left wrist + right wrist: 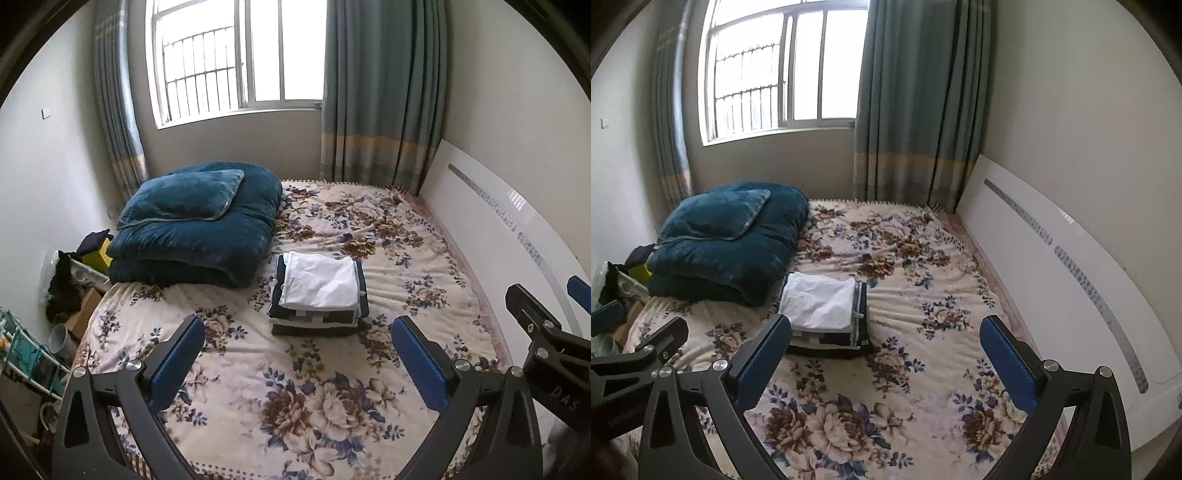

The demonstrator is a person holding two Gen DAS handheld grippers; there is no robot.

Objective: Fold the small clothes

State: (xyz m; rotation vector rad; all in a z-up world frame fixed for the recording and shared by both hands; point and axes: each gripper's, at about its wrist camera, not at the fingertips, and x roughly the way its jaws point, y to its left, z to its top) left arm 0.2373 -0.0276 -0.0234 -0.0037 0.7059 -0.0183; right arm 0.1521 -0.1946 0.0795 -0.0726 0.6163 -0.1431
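A stack of folded small clothes (318, 295) sits mid-bed on the floral bedspread (295, 398), a white garment (319, 282) on top of dark and patterned pieces. It also shows in the right wrist view (827, 314). My left gripper (297, 350) is open and empty, held above the bed just short of the stack. My right gripper (886, 350) is open and empty, with the stack ahead to its left. The right gripper shows at the right edge of the left wrist view (546, 325); the left gripper shows at the left edge of the right wrist view (639, 332).
A folded teal quilt with a pillow (195, 225) lies at the bed's far left. A white headboard (498, 229) runs along the right side. Window (236, 59) and curtains (380, 92) lie beyond. Boxes and clutter (74, 288) sit on the floor at left.
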